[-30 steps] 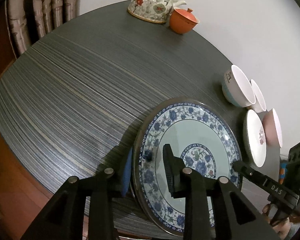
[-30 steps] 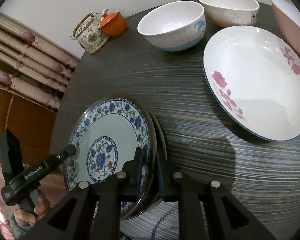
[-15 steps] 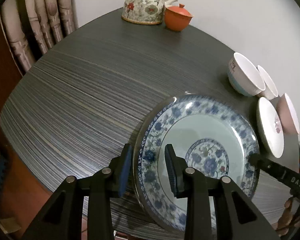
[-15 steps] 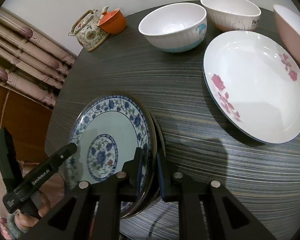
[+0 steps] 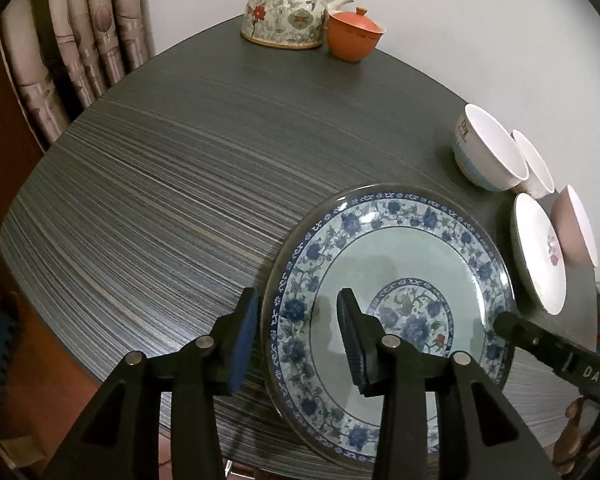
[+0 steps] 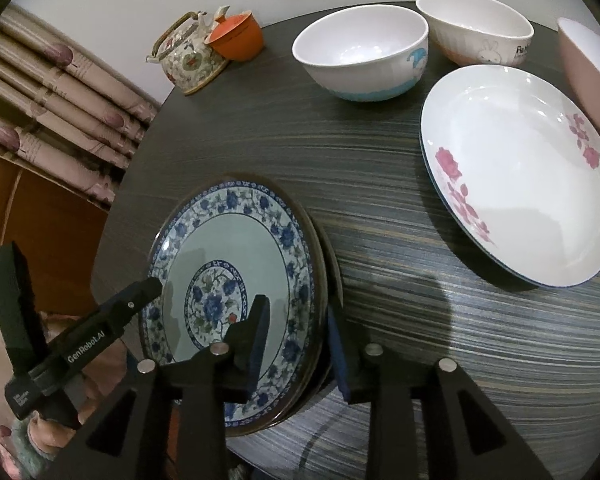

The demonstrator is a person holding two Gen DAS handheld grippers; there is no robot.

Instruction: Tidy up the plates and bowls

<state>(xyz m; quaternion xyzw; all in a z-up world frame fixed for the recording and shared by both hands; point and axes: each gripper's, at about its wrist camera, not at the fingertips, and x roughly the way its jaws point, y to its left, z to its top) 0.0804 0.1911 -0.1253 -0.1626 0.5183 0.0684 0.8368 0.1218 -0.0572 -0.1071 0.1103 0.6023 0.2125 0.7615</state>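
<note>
Near the front edge of the dark striped desk (image 5: 172, 184) lies the blue-and-white plate (image 5: 388, 248), round, with a wide border of blue flowers and vines, a pale green well and a small floral medallion at its middle; it sits level on another plate beneath it, whose rim (image 6: 334, 276) shows on its right side in the right wrist view, and being round it has no long axis and faces straight up. The left gripper (image 5: 296, 340) straddles the plate's left rim, one pad outside and one over the well, its jaws opening and not pressing. The right gripper (image 6: 296, 344) straddles the right rim the same way, jaws opening, pads clear of the rims. Toward the desk's right edge rest a white plate with pink roses (image 6: 516, 176), a white bowl with a blue base (image 6: 360, 52), a bowl with a rabbit (image 6: 476, 32) and a pink bowl (image 6: 588, 80). At the far corner stand a floral teapot (image 5: 288, 16) and an orange lidded cup (image 5: 354, 36).
</note>
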